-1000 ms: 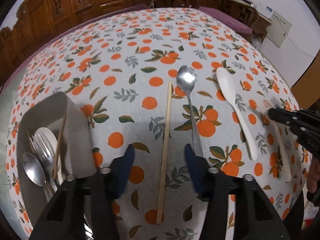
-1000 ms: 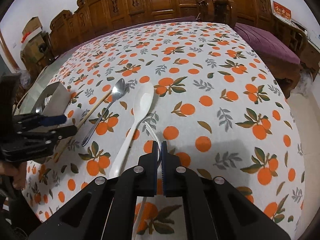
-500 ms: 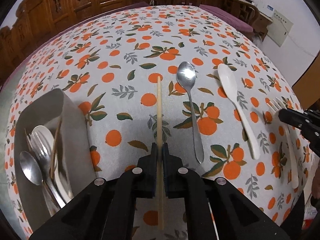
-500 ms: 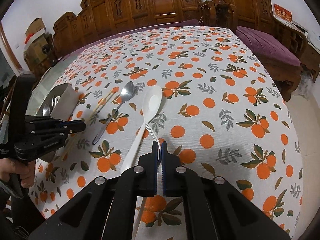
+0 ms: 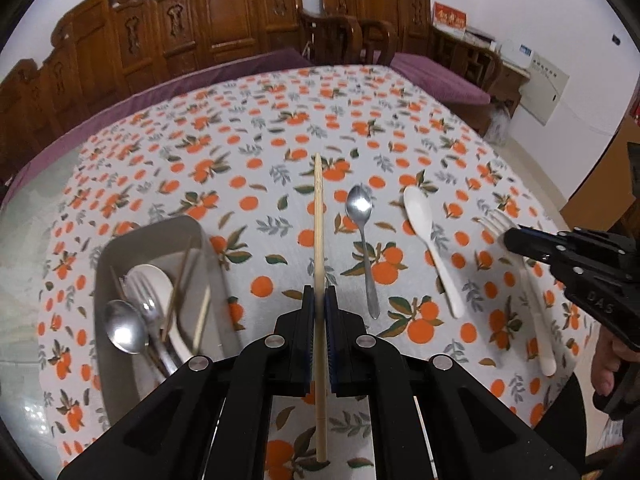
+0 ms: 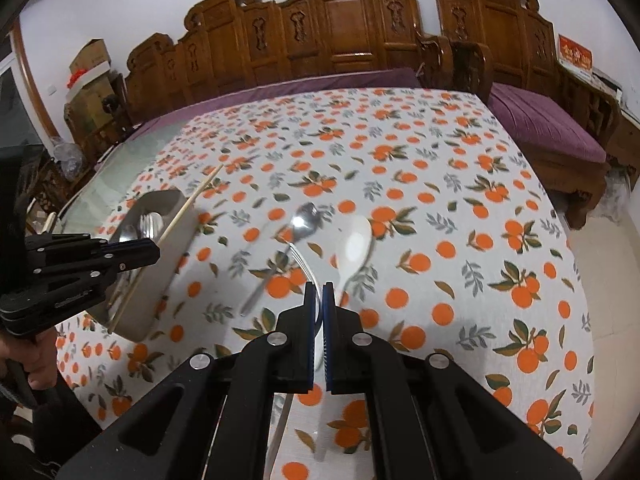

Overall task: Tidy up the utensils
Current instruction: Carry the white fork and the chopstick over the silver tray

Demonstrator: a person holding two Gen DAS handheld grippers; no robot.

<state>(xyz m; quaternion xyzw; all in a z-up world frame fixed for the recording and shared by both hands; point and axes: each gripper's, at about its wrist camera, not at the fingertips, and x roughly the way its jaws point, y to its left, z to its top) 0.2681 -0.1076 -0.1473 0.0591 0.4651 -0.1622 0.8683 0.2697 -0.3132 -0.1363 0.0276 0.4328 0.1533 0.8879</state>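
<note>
My left gripper (image 5: 319, 300) is shut on a wooden chopstick (image 5: 318, 216) and holds it lifted above the orange-print tablecloth; it shows from the side in the right wrist view (image 6: 188, 204). My right gripper (image 6: 319, 300) is shut on a white plastic fork (image 6: 303, 264), also seen in the left wrist view (image 5: 496, 222), lifted off the cloth. A grey metal tray (image 5: 160, 232) at the left holds a spoon, a fork, a white spoon and chopsticks. A metal spoon (image 5: 362, 236) and a white spoon (image 5: 428, 236) lie on the cloth.
The table (image 6: 440, 184) is covered in a white cloth with oranges. Carved wooden chairs (image 6: 340, 24) and purple cushions (image 6: 548, 128) stand behind and to the right. A bare glass strip (image 6: 120, 172) runs along the table's left edge.
My left gripper shut on the chopstick and lifted it off the cloth. My right gripper, shut on the white fork, rose with it.
</note>
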